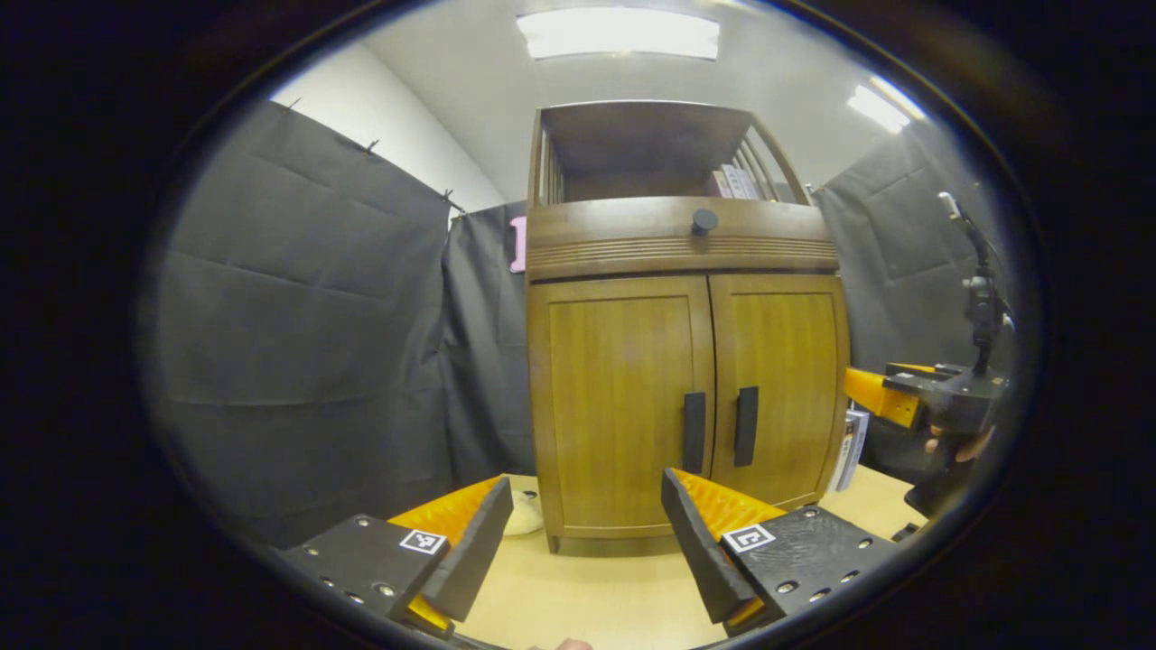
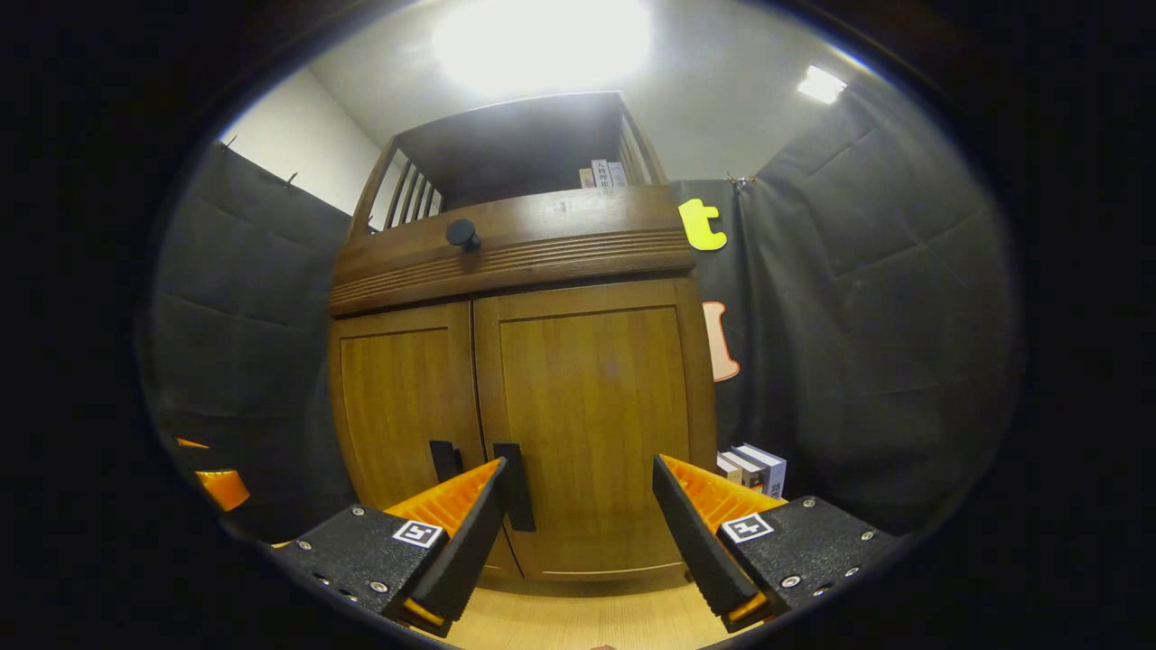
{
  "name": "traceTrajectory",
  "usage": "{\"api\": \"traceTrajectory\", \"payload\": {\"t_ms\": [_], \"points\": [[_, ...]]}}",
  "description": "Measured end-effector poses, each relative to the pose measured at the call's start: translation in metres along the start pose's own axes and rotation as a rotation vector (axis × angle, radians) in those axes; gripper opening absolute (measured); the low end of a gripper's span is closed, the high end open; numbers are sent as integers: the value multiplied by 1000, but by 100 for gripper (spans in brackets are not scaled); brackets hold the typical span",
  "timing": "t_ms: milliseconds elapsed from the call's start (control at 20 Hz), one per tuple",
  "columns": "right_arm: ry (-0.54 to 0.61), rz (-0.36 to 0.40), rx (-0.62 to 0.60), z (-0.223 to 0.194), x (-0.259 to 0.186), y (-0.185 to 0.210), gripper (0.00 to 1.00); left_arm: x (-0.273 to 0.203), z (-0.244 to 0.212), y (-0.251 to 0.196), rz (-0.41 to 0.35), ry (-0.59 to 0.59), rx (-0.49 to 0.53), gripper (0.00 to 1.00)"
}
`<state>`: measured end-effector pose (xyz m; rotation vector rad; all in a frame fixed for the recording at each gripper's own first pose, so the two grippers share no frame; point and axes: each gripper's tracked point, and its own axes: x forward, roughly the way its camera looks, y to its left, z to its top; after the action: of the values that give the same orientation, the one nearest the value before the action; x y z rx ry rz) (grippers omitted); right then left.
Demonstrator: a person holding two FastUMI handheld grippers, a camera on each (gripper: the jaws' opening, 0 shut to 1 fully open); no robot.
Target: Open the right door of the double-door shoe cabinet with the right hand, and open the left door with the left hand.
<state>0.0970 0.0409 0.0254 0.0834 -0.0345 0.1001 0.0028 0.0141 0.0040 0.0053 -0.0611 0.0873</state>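
- Shoe cabinet (image 1: 686,361) stands on the light wooden worktop (image 1: 596,596), against the black cloth wall at the far side; both doors closed.
- Left door (image 1: 619,406) and right door (image 1: 781,388) meet at the middle; a black vertical handle on each, left handle (image 1: 694,431) and right handle (image 1: 746,425), just beside each other.
- Drawer band above the doors carries a round black knob (image 1: 703,221); open shelf on top holds a few books (image 1: 736,182).
- Left tool (image 1: 578,533): fingers spread wide, nothing between them, near the cabinet, facing the left door.
- Right tool (image 2: 578,524): fingers spread wide, holding nothing, close in front of the right door (image 2: 591,424); its left finger (image 2: 456,515) overlaps the right handle (image 2: 515,486) in the right gripper view; contact cannot be told.
- More books (image 2: 754,468) stand on the worktop right of the cabinet.
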Motion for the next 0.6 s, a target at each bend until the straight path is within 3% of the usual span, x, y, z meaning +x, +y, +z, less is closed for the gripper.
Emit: {"api": "traceTrajectory", "payload": {"t_ms": [200,600], "points": [[-5,24,7,2,23,13,96,-2,-1,8,26,2,15,89],[27,98,-16,-19,66,46,96,-3,-1,18,84,0,10,89]]}}
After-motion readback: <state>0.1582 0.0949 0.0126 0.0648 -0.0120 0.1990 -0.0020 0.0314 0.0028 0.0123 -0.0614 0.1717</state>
